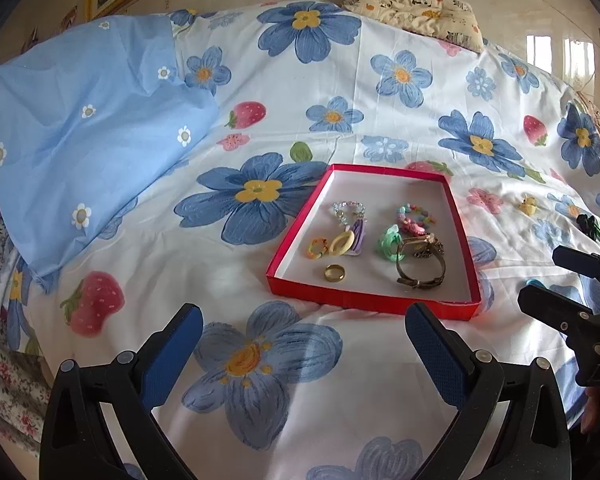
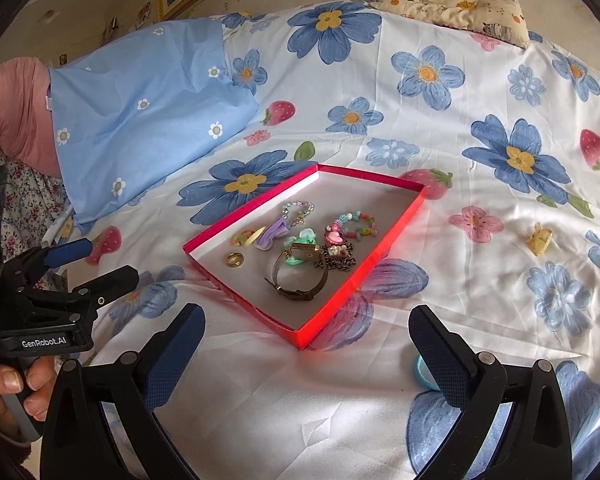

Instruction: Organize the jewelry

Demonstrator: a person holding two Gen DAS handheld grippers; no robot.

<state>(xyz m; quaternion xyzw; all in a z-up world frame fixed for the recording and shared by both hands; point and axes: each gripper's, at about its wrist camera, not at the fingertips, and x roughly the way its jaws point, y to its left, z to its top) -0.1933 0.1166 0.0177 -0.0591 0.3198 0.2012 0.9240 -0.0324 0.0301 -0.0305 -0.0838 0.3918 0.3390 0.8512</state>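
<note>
The red tray [image 1: 374, 304] sits on the flowered bedsheet [image 1: 340, 80], ahead of both my grippers and roughly mid-bed. Its floor is pale and it holds the jewelry already gathered. A gold ring [image 1: 334, 272] lies nearest the front wall. Behind it are a small multicoloured ring [image 1: 317, 248] and a cream oval ring [image 1: 341, 243], touching each other, with a purple piece [image 1: 358, 236] against the cream one. A pale beaded bracelet [image 1: 349, 210] lies further back. On the right half of the tray are a mint green piece [image 1: 388, 242], a colourful beaded bracelet [image 1: 414, 218], a dark chain [image 2: 336, 261] and a wristwatch [image 1: 420, 266] with a dark strap, these crowded together and partly overlapping.

Outside the tray, a yellow clip [image 2: 539, 240] rests on the sheet well to the right. A light blue hair tie [image 2: 424, 372] lies close to my right gripper's right finger, partly hidden by it. A dark green item [image 1: 592, 228] lies near the right edge of the bed; I cannot identify it.

My left gripper [image 1: 304, 350] has its fingers spread wide, nothing between them, above the sheet just short of the tray. My right gripper [image 2: 306, 350] is likewise spread and empty.

A blue pillow [image 1: 92, 128] lies at the left, a patterned cushion [image 1: 416, 10] at the head of the bed.
</note>
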